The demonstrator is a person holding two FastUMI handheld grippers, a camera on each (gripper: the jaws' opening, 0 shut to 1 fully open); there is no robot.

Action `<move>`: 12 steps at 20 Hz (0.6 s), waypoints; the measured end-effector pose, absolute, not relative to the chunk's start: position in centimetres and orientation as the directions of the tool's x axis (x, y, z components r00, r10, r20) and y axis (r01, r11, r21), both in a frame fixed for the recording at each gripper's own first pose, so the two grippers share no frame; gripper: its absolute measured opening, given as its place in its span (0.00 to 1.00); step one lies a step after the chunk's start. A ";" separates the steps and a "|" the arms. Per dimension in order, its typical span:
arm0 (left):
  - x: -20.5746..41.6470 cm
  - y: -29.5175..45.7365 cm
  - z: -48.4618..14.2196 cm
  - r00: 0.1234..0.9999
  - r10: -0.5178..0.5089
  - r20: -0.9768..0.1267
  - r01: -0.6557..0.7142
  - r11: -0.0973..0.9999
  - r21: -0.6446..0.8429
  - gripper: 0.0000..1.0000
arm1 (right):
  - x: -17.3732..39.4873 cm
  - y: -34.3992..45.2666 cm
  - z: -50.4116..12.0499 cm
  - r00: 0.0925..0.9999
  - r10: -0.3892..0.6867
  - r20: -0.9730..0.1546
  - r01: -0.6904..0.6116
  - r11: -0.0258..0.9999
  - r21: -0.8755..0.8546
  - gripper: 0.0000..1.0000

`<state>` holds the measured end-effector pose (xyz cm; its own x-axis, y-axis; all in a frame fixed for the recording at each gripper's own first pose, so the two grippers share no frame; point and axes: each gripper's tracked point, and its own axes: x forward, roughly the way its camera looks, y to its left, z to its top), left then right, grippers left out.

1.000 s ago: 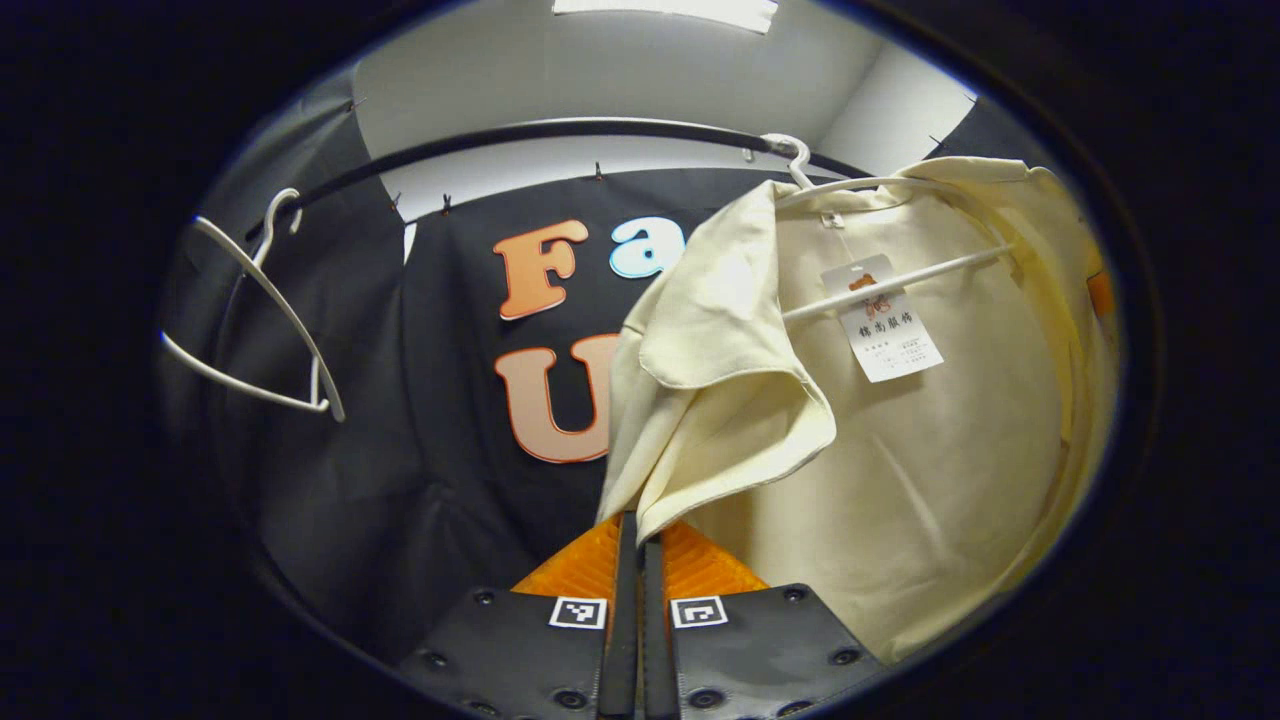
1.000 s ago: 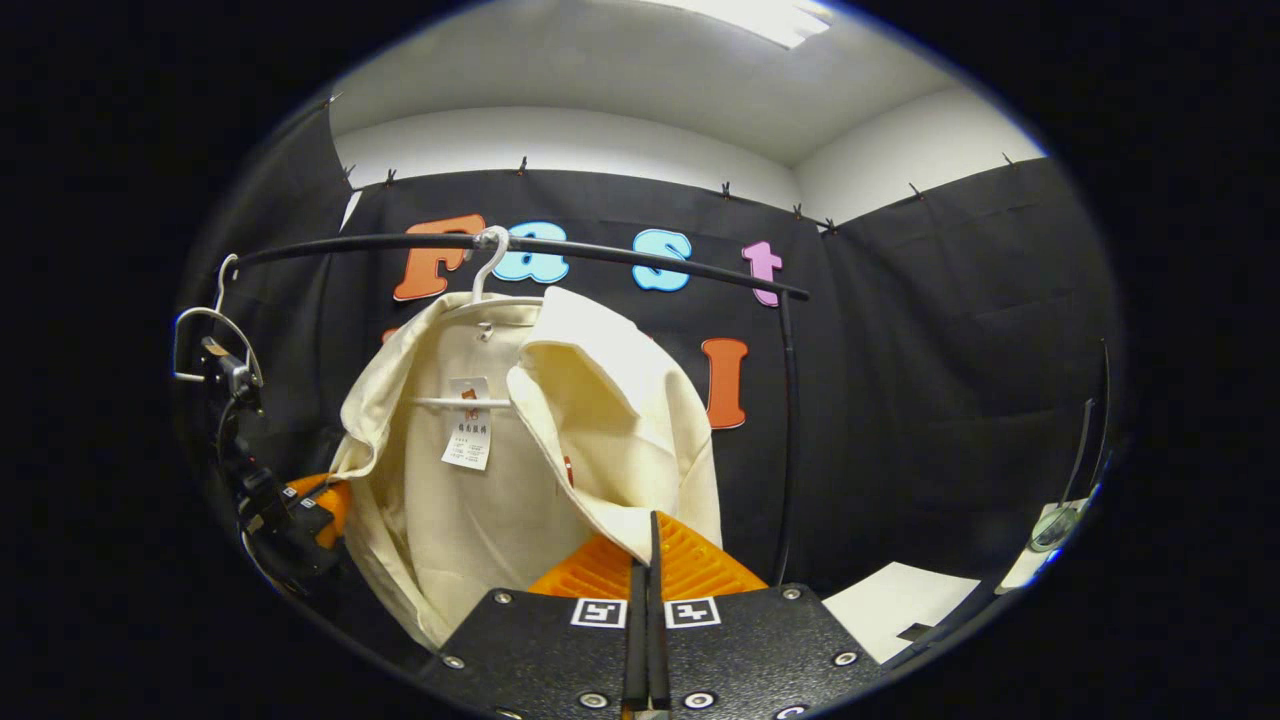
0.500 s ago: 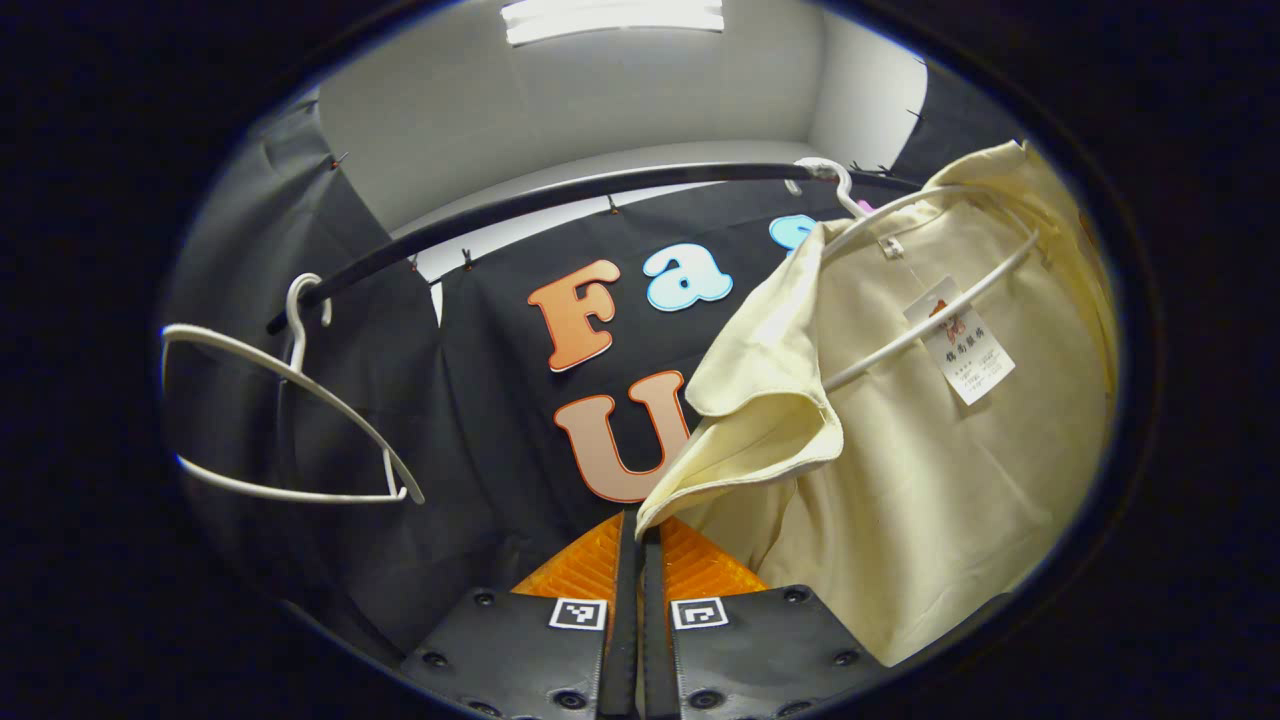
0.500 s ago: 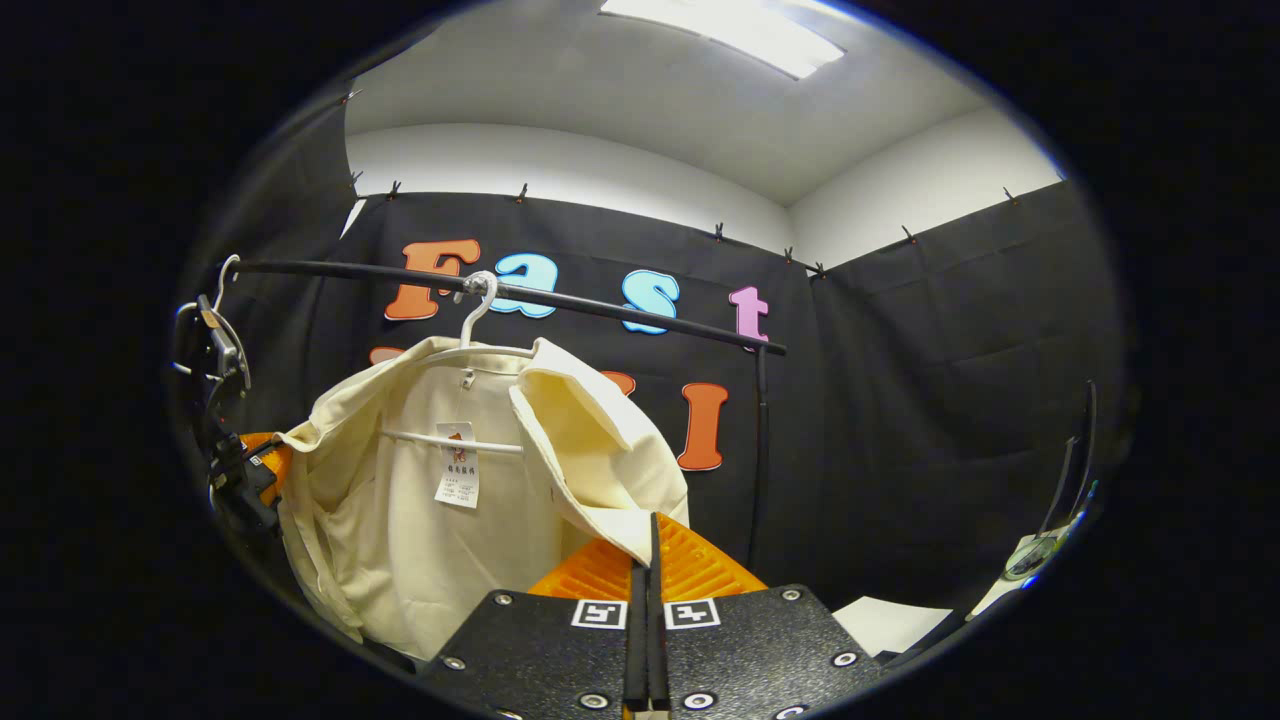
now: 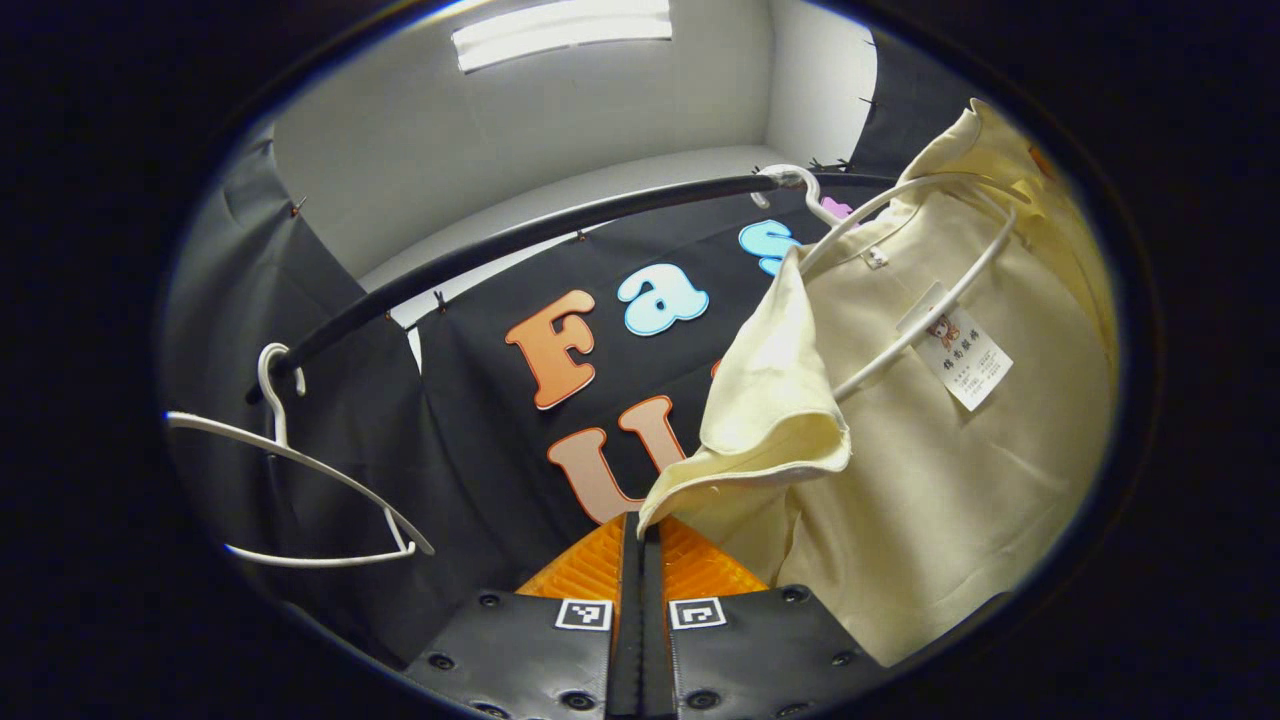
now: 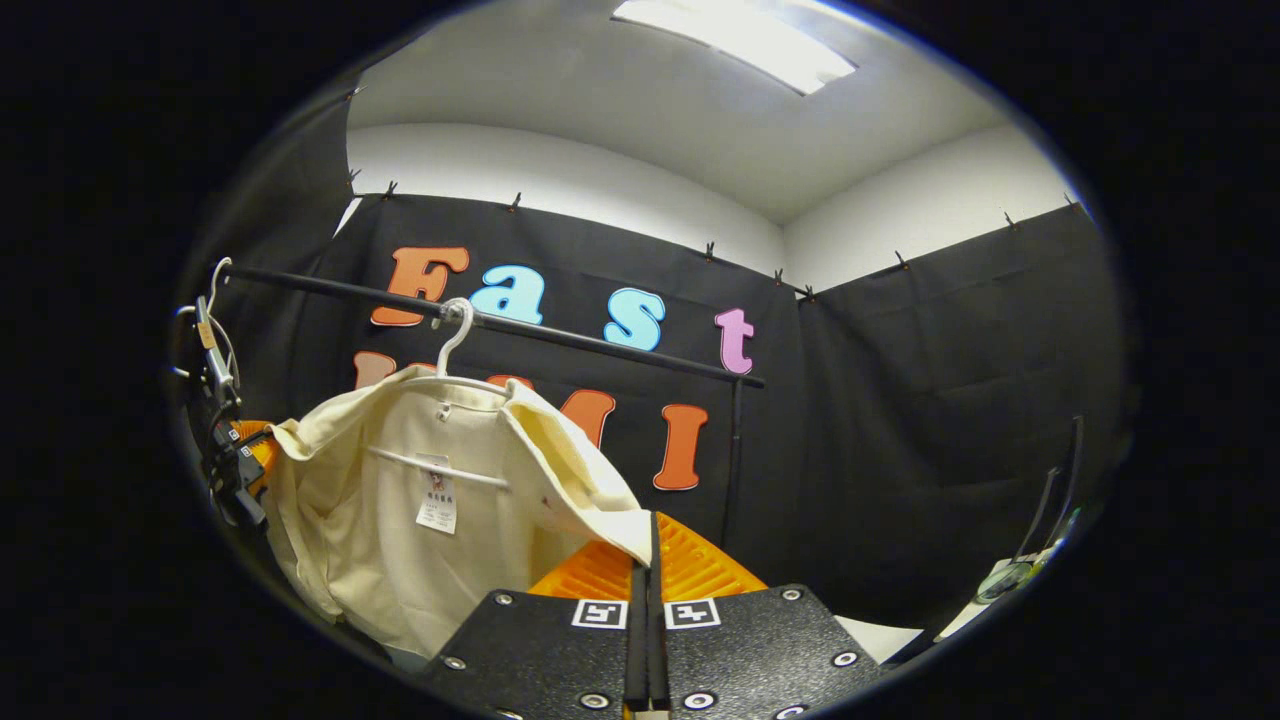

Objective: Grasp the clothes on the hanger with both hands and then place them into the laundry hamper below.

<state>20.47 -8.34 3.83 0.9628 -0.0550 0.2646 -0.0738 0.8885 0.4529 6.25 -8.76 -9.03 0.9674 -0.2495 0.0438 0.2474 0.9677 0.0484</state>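
While the cream shirt point(image 5: 930, 450) hung open on its white hanger point(image 5: 920, 250) from the black rail point(image 5: 520, 235), its two front edges ran down and outward to the claws. Left claw point(image 5: 641, 530) was clamped on the near hem corner, right claw point(image 6: 650, 540) on the opposite one. An empty hanger point(image 5: 300, 480) hung further along the rail.
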 end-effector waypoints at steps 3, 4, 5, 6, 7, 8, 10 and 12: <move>21.0 -7.4 5.8 0.951 -0.029 0.307 -0.112 0.895 0.432 0.07 | 6.2 -9.4 -8.4 0.963 -0.266 0.054 0.264 0.964 0.042 0.00; 21.4 -7.0 6.4 0.946 -0.019 0.323 -0.131 0.890 0.436 0.07 | 6.3 -9.8 -8.2 0.961 -0.272 0.055 0.269 0.962 0.042 0.00; 21.5 -6.7 7.0 0.939 -0.010 0.343 -0.150 0.886 0.439 0.07 | 6.3 -10.2 -7.9 0.958 -0.280 0.056 0.278 0.960 0.037 0.00; 21.6 -6.3 7.8 0.931 -0.003 0.364 -0.170 0.881 0.442 0.07 | 6.3 -10.7 -7.6 0.955 -0.289 0.061 0.288 0.957 0.030 0.00; 21.9 -6.0 8.5 0.924 0.005 0.383 -0.190 0.875 0.446 0.07 | 6.3 -11.2 -7.2 0.953 -0.297 0.066 0.296 0.955 0.025 0.00; 22.2 -5.6 9.1 0.917 0.012 0.399 -0.206 0.871 0.447 0.07 | 6.4 -11.6 -6.9 0.950 -0.303 0.070 0.303 0.953 0.020 0.00; 22.8 -5.2 10.0 0.905 0.024 0.425 -0.231 0.867 0.442 0.07 | 6.8 -12.7 -6.3 0.945 -0.320 0.074 0.320 0.947 0.013 0.00; 23.8 -4.9 10.6 0.904 0.028 0.426 -0.239 0.860 0.450 0.07 | 7.1 -13.7 -5.8 0.940 -0.332 0.074 0.331 0.943 0.022 0.00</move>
<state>23.80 -4.93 10.60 0.9042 0.0283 0.4262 -0.2391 0.8604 0.4500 7.12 -13.67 -5.77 0.9404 -0.3320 0.0737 0.3313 0.9433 0.0223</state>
